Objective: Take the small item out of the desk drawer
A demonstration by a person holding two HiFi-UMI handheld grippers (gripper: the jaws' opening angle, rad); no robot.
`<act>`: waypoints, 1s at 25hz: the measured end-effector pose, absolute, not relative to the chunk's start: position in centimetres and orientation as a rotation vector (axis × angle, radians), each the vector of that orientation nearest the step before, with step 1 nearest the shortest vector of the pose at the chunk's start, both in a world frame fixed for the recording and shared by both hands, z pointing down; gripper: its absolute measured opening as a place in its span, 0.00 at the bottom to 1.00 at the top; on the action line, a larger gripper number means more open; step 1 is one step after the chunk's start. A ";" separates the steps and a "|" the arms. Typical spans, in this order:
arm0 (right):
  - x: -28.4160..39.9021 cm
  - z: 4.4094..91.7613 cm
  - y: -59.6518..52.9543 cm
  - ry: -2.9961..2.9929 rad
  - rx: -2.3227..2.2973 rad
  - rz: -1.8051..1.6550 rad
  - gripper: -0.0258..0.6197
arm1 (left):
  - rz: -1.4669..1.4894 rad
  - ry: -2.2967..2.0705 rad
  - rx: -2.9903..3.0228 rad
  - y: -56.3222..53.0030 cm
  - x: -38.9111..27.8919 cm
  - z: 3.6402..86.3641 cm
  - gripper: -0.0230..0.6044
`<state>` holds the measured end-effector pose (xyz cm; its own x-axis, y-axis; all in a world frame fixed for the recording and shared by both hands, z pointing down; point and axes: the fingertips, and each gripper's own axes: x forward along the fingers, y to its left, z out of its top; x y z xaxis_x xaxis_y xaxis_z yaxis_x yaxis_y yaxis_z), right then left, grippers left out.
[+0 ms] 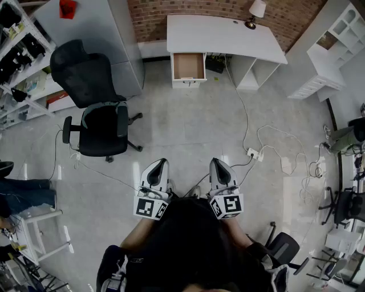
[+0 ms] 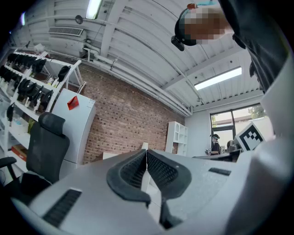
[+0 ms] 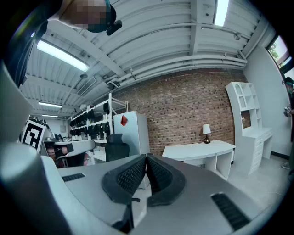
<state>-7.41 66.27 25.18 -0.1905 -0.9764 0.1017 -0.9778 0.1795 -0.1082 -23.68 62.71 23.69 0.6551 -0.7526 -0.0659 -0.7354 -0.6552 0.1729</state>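
Note:
A white desk (image 1: 222, 34) stands against the brick wall at the far end of the room, and the same desk (image 3: 197, 150) shows in the right gripper view. Its drawer (image 1: 188, 66) is pulled open, with a brown inside; no small item can be made out in it from here. Both grippers are held close to the person's body, far from the desk. My left gripper (image 1: 155, 174) is shut with nothing between its pads (image 2: 138, 167). My right gripper (image 1: 221, 171) is shut too, pads (image 3: 154, 172) touching, empty.
A black office chair (image 1: 97, 108) stands on the floor to the left of the way to the desk. Cables and a power strip (image 1: 255, 154) lie on the floor at the right. A table lamp (image 1: 255, 11) sits on the desk. Shelving (image 1: 17, 51) lines the left wall, white shelves (image 1: 336, 51) the right.

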 end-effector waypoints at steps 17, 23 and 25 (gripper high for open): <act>-11.4 25.3 64.5 -2.354 2.065 0.254 0.08 | -0.184 -1.155 2.757 60.4 -27.6 25.0 0.06; -13.7 26.3 63.3 -2.312 2.083 0.245 0.08 | -0.157 -1.123 2.770 58.6 -29.9 26.5 0.06; -13.9 26.8 62.9 -2.304 2.086 0.251 0.08 | -0.155 -1.123 2.773 57.7 -30.2 26.8 0.06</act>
